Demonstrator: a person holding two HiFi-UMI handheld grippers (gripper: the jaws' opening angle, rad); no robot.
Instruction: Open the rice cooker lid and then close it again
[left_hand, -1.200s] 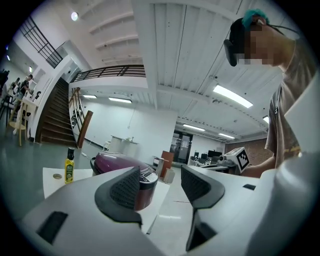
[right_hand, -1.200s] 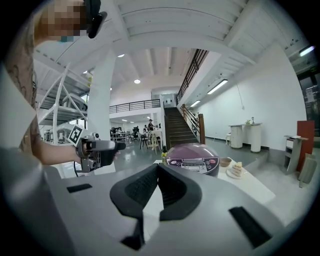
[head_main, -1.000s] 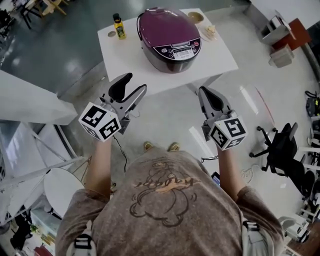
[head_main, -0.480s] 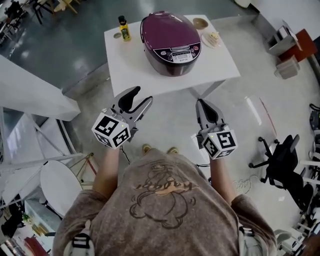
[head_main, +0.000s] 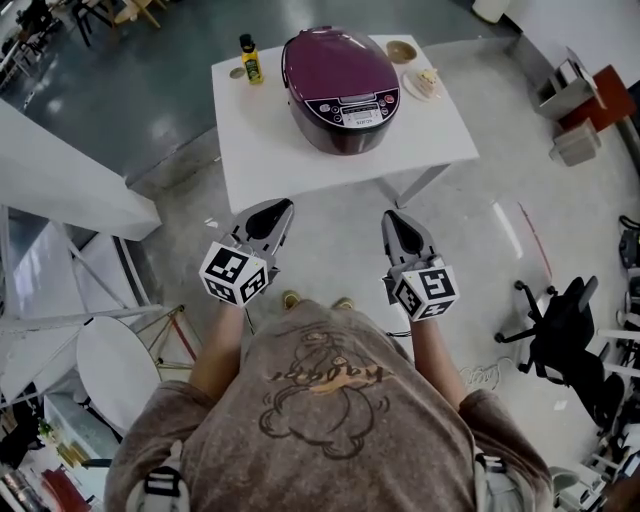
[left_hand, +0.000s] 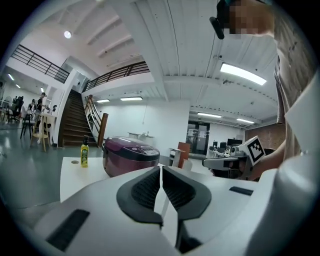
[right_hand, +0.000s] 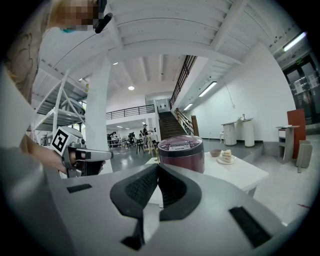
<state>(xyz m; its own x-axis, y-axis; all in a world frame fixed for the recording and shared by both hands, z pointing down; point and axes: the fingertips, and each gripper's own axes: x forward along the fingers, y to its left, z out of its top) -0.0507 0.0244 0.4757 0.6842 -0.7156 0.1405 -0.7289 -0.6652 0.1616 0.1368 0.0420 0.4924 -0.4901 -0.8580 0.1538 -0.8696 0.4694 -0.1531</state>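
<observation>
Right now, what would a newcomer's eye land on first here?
The purple rice cooker, lid shut, in the middle of the white table. Next come the left tool and right tool, each with a black-and-white marker cube, held over the floor short of the table. Both are shut and empty, the left one's jaws having just closed.

A: Cooker finish?
B: Rice cooker (head_main: 341, 88) lid: glossy purple plastic, smooth. Worktop (head_main: 262, 150): matt white, smooth.
A: Claws?
B: Left claw (head_main: 278, 208) & right claw (head_main: 393, 218): matt grey plastic shells. Pads (left_hand: 145, 189): black, ribbed, look rubbery. Floor (head_main: 330, 255): polished, reflective. Shirt (head_main: 330, 420): soft cloth.
</observation>
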